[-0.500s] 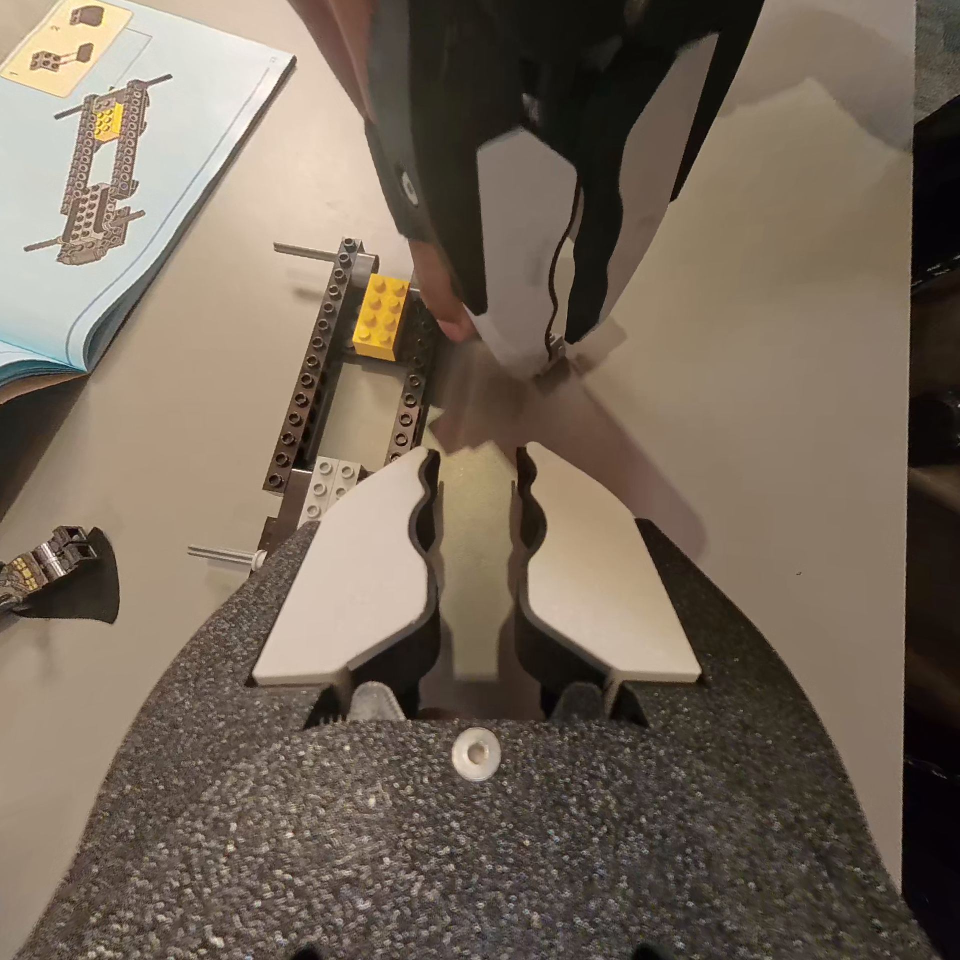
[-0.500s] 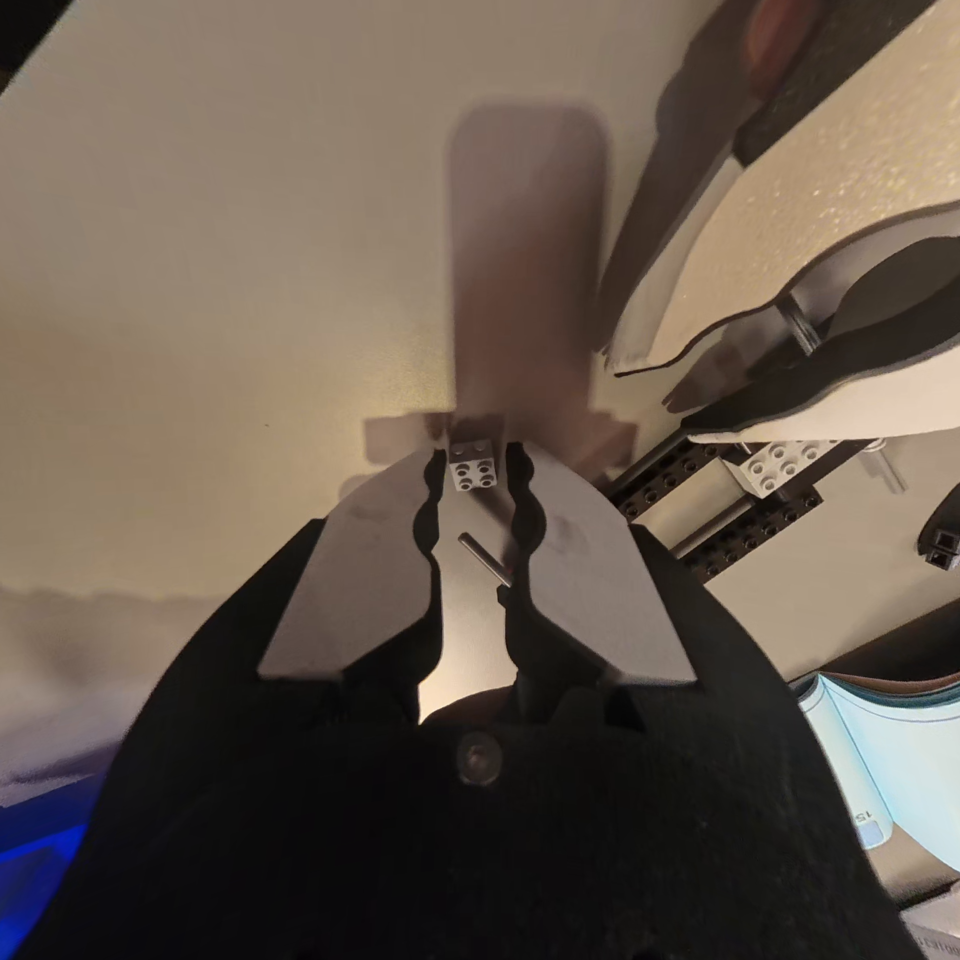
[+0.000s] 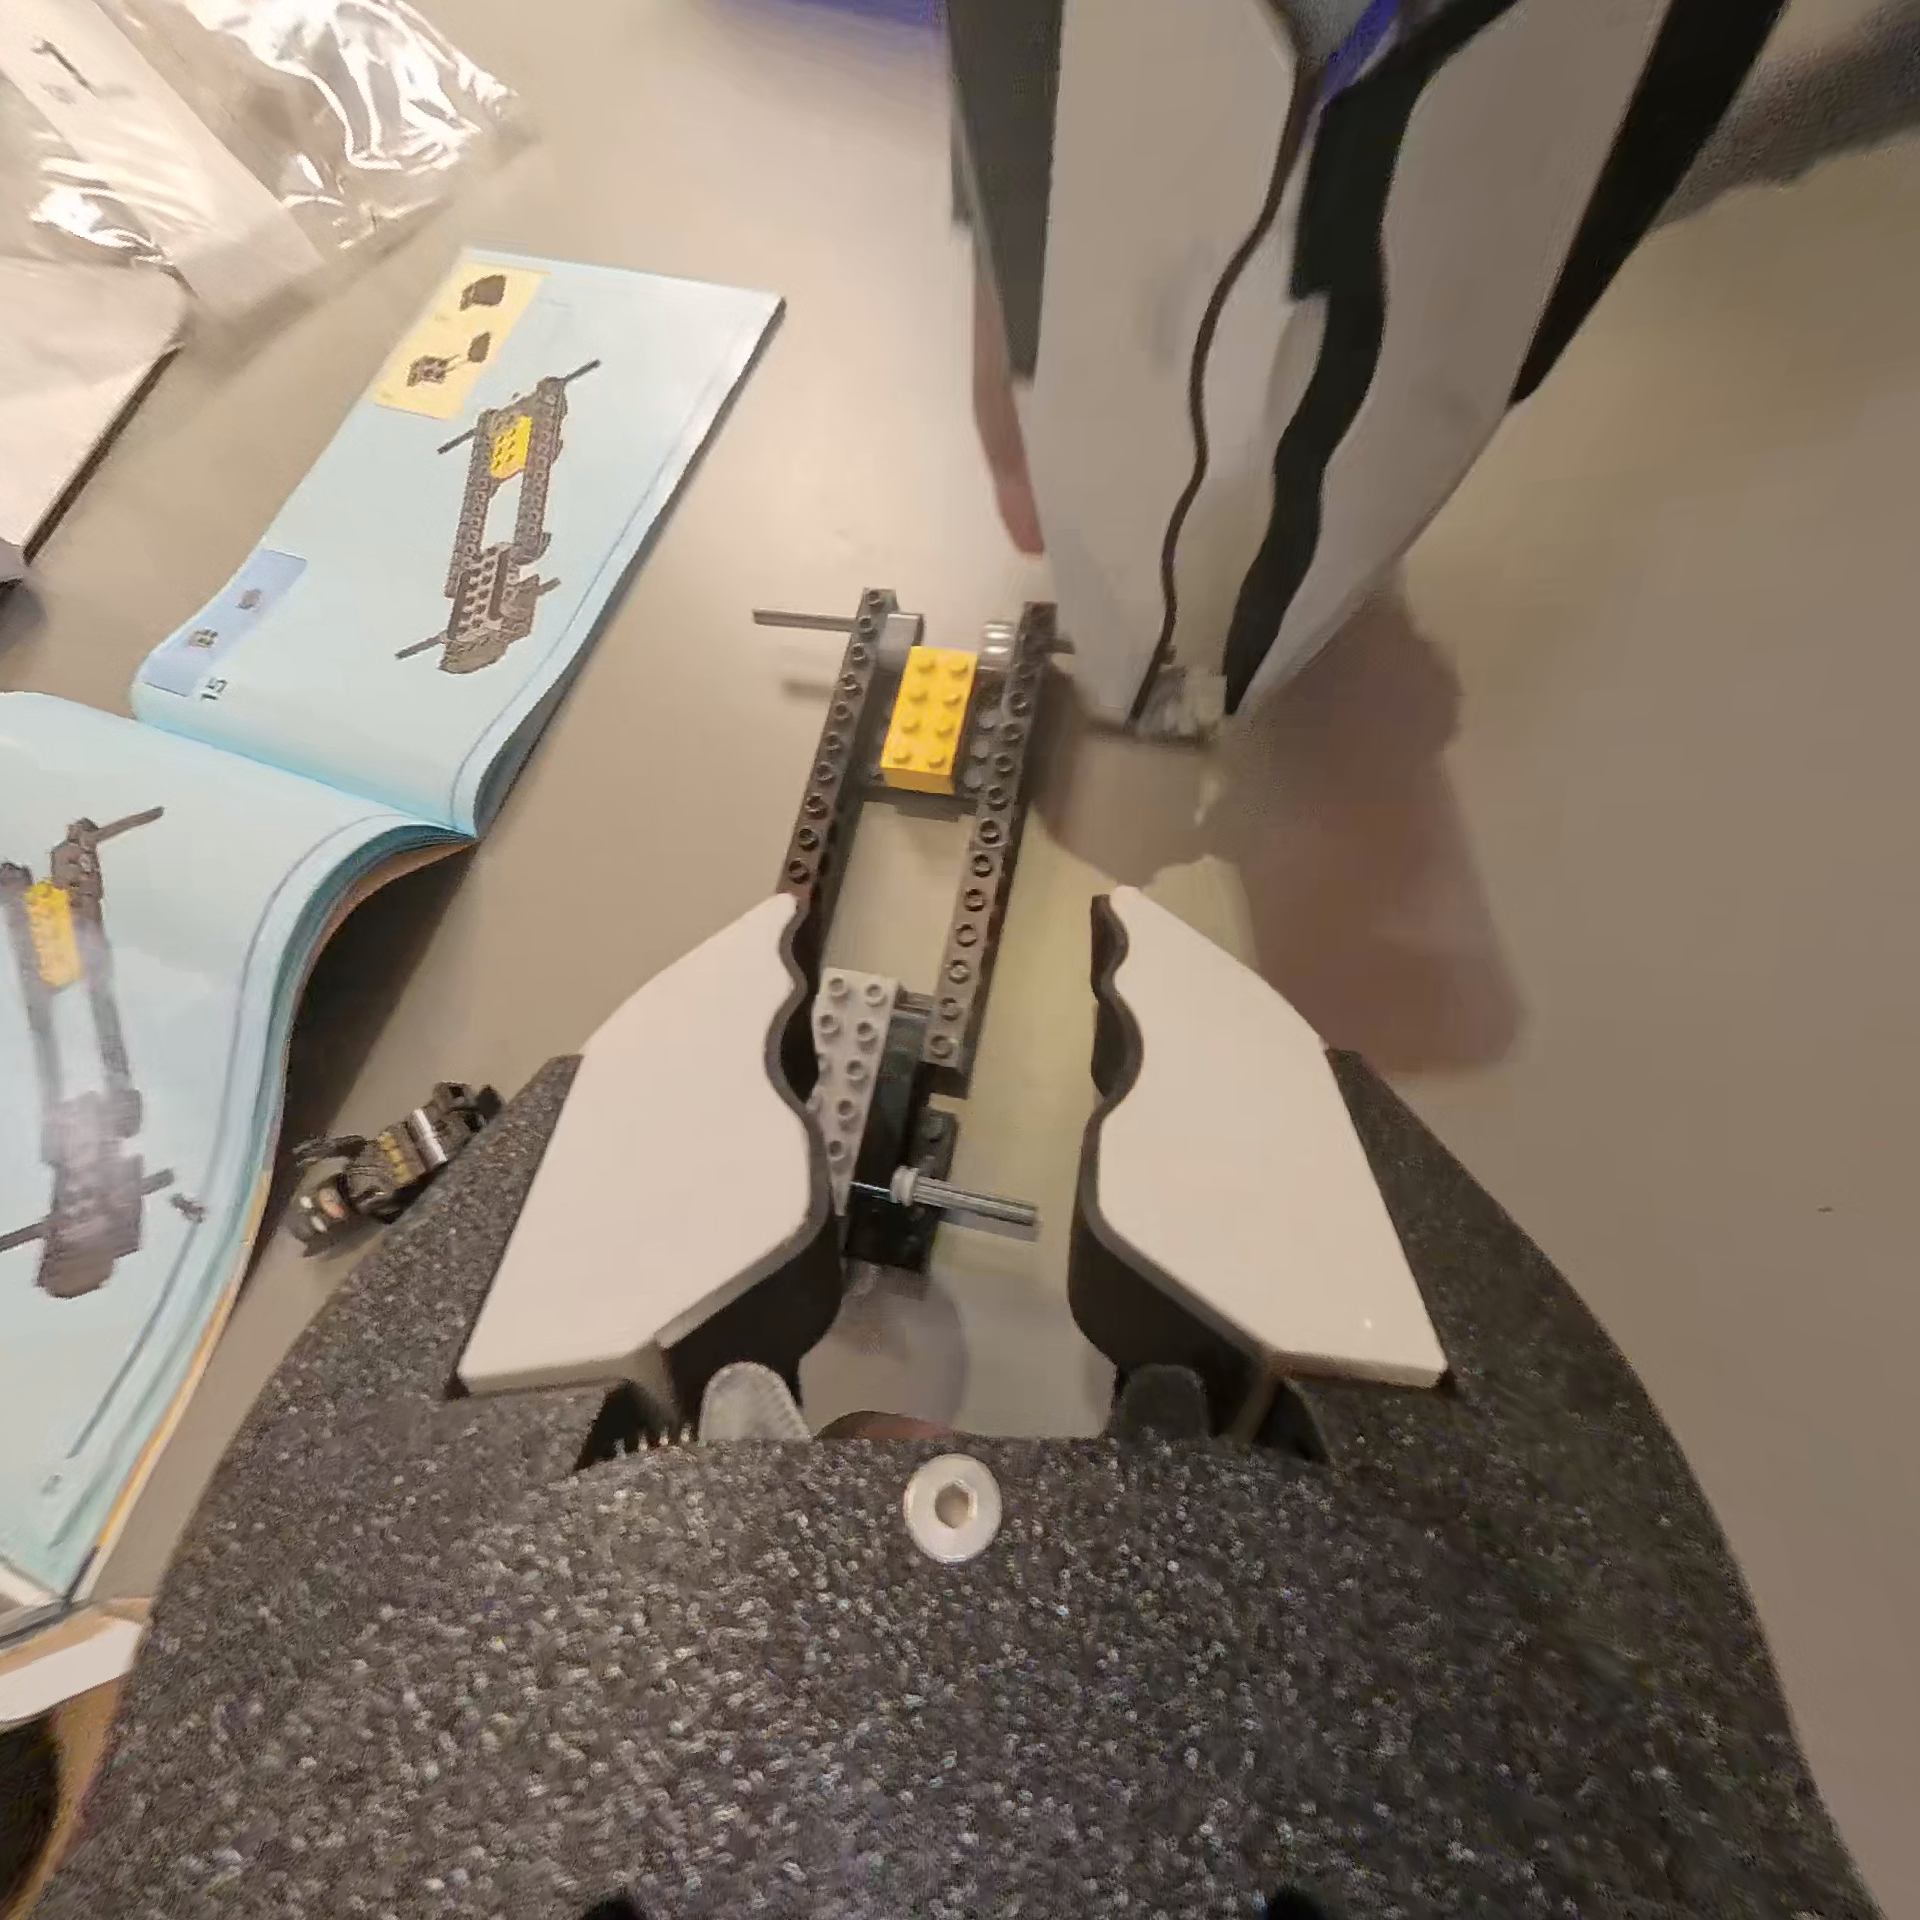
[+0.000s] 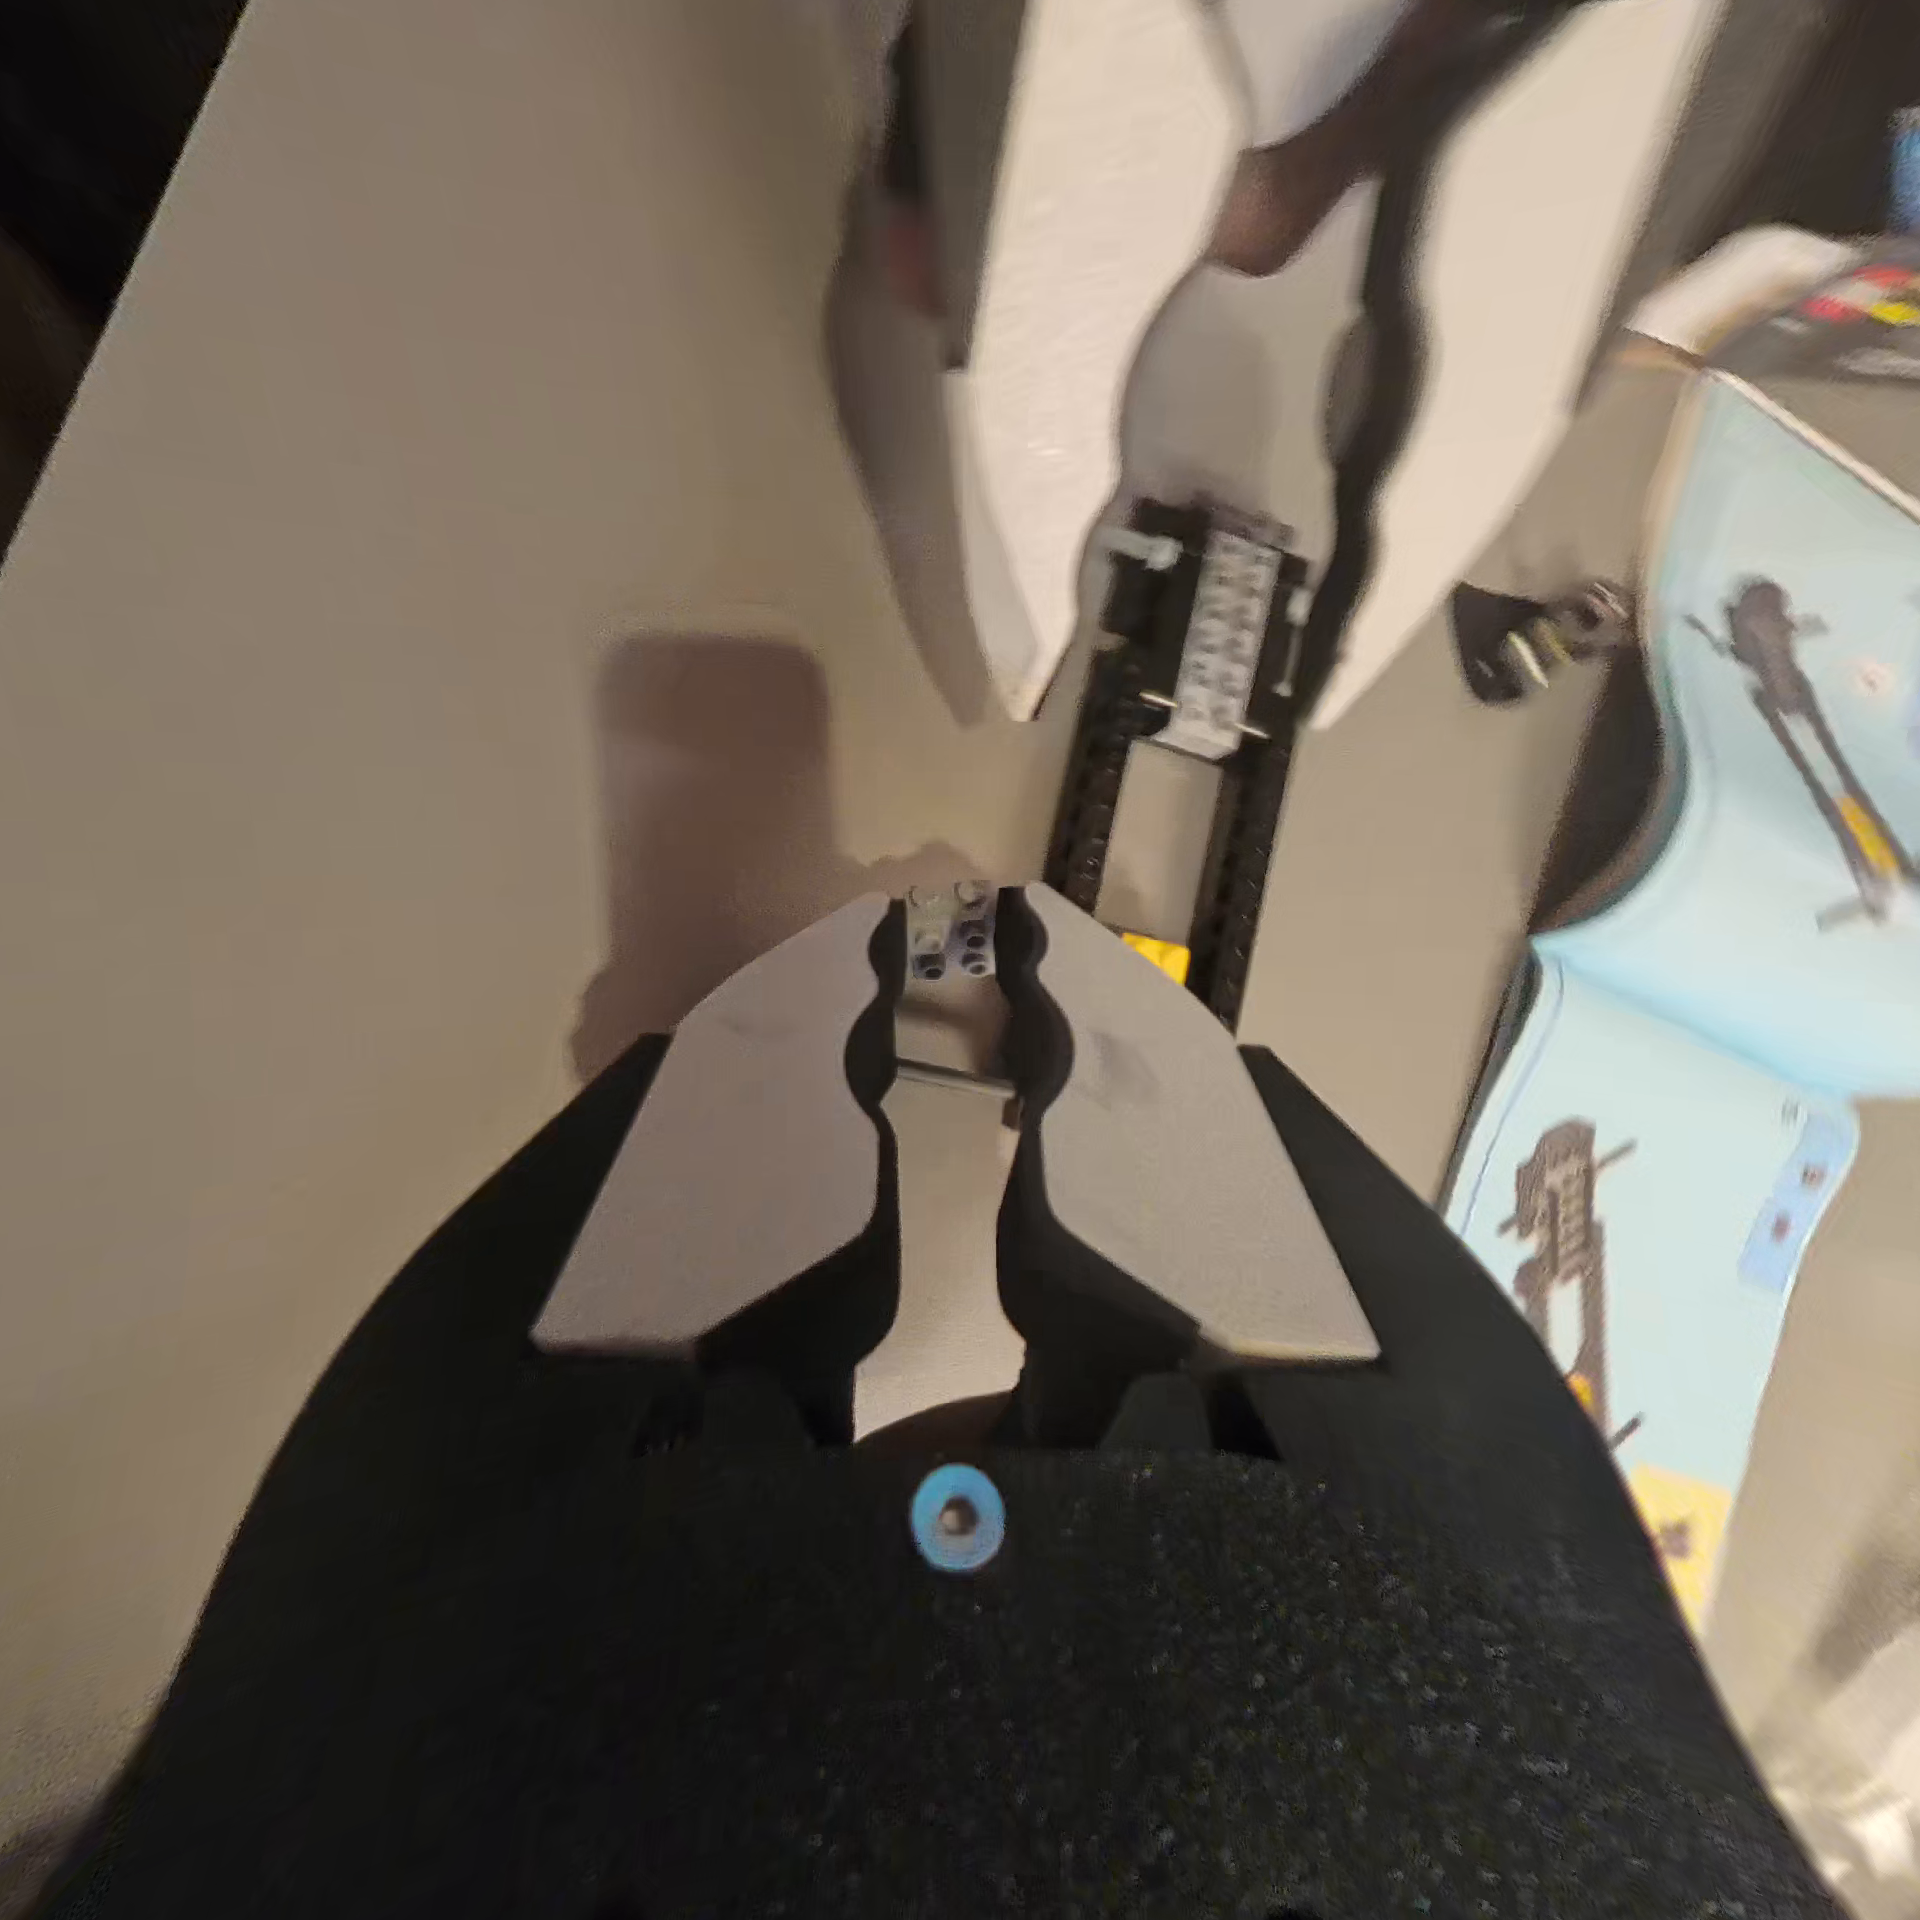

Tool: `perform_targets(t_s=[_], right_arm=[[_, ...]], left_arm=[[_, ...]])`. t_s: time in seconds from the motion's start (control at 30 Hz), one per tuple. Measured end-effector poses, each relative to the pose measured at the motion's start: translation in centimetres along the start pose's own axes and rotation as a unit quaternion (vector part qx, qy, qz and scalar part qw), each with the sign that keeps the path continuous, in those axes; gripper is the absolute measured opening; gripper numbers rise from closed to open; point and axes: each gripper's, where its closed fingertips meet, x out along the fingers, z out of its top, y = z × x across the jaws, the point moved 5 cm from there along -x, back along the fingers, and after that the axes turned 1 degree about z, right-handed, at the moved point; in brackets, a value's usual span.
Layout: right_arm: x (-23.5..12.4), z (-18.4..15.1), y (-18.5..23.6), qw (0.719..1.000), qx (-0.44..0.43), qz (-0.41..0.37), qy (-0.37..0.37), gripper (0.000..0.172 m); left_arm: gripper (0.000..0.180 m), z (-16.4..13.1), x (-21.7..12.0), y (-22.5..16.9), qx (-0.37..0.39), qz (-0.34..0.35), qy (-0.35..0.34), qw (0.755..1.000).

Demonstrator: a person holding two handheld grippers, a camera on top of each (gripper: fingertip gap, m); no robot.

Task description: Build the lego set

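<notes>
The dark-grey brick chassis [image 3: 914,862] at frame centre carries its yellow brick [image 3: 928,719]; the left gripper [image 3: 945,914], spread, straddles its near end, while the right gripper [image 4: 948,904] pinches a small light-grey brick [image 4: 948,928], unattached.

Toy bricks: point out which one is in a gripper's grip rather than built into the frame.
The small light grey brick between the right gripper's fingertips. The yellow brick and grey wedge plate sit on the dark frame.

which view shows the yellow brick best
The left wrist view: the yellow brick sits fully visible, studs up, across the dark frame. The right wrist view shows only a corner of it past that gripper's finger.
</notes>
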Motion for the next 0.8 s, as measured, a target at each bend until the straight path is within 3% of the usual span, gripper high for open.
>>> perform_targets(t_s=[0.17, 0.4, 0.5, 0.6, 0.8], right_arm=[[-2.2, -1.6, -0.5, 0.979, 0.150, -0.074, -0.118, 0.016], [-3.1, -3.9, -1.6, 0.943, 0.249, -0.095, -0.199, 0.016], [-2.5, -4.7, -1.9, 0.935, 0.272, -0.097, -0.204, 0.016], [-2.0, -5.2, -1.9, 0.935, 0.277, -0.092, -0.202, 0.016], [-1.5, -5.3, -2.0, 0.937, 0.276, -0.086, -0.195, 0.016]], left_arm=[[0.061, 0.7, 1.6, 1.3, 0.029, -0.001, 0.080, 0.996], [0.071, 1.0, 4.8, 1.3, 0.075, -0.048, 0.203, 0.975], [0.069, 1.2, 5.7, 1.0, 0.064, -0.075, 0.204, 0.974], [0.054, 1.4, 6.0, 0.8, 0.063, -0.090, 0.185, 0.977], [0.054, 1.4, 6.2, 0.8, 0.050, -0.087, 0.156, 0.983]])
